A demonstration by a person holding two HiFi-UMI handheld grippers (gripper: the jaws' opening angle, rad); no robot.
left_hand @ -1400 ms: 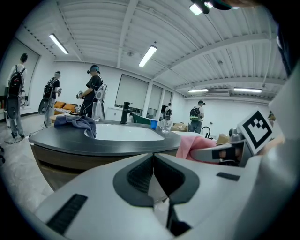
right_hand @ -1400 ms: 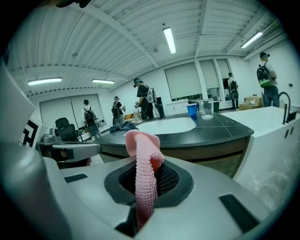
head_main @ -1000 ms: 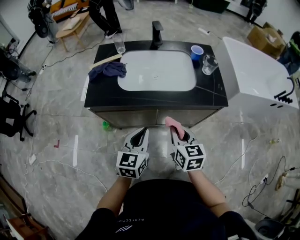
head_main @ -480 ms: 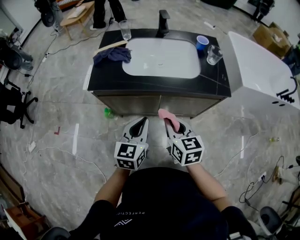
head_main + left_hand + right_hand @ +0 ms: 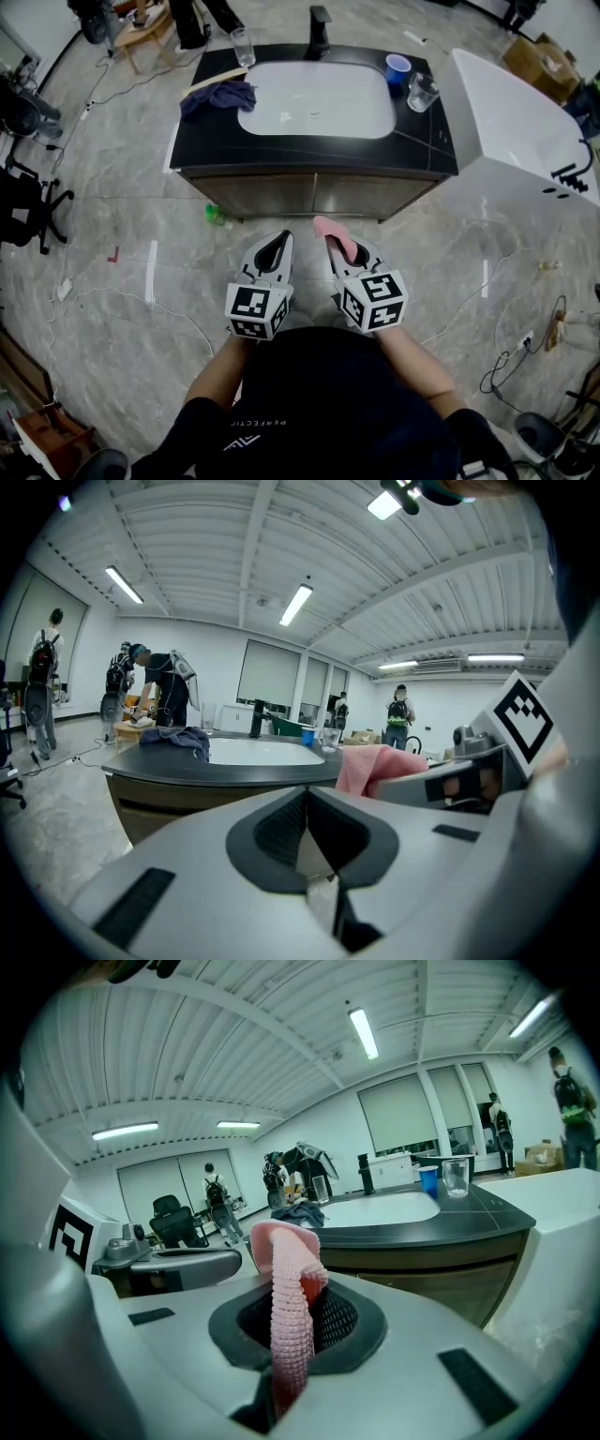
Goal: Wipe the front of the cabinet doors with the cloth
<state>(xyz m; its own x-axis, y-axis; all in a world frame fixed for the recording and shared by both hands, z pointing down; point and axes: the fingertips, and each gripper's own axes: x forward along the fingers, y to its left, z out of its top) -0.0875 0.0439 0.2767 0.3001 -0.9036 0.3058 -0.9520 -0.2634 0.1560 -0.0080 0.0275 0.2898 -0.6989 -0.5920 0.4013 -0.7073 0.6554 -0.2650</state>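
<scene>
A vanity cabinet with a black top stands ahead, and its brown doors face me. My right gripper is shut on a pink cloth, which sticks up from between its jaws. The left gripper is beside it, shut with nothing in it. Both grippers hang over the floor a short way in front of the doors, apart from them. In the right gripper view the doors lie ahead to the right. The pink cloth also shows in the left gripper view.
On the countertop are a dark blue rag, a glass, a blue cup, another glass and a black faucet behind the white basin. A white bathtub stands right. A green object and cables lie on the floor.
The cabinet has slid up in the head view and the gap between it and the grippers has widened. The pink cloth stays in the right gripper.
</scene>
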